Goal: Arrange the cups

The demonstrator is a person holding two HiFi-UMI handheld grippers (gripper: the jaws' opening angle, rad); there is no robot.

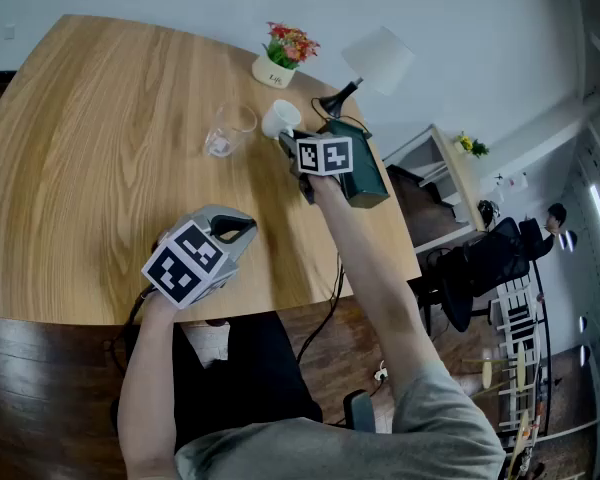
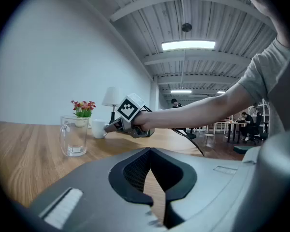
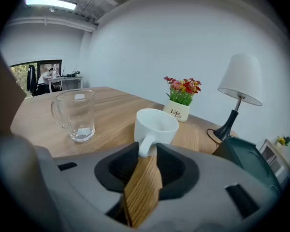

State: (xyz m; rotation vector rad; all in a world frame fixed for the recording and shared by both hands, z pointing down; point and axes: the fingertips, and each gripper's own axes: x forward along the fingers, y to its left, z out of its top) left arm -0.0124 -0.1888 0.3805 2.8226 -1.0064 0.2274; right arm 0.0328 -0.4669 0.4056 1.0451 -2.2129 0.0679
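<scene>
Pinching the handle of the white cup [image 3: 155, 125], the right gripper [image 3: 146, 152] is angling downward near the far right corner of the table [image 1: 90, 168]. Its fingers are pressing on both sides of the handle. The cup is standing upright on the table, close to the flower pot [image 1: 278, 60] and the lamp [image 1: 372, 60]. The glass mug [image 1: 228, 130] is standing upright near the white cup, apart from it, on the side away from the right edge. The left gripper [image 1: 238, 230] is hovering over the near edge, its fingers pressing together at the tips and holding nothing.
</scene>
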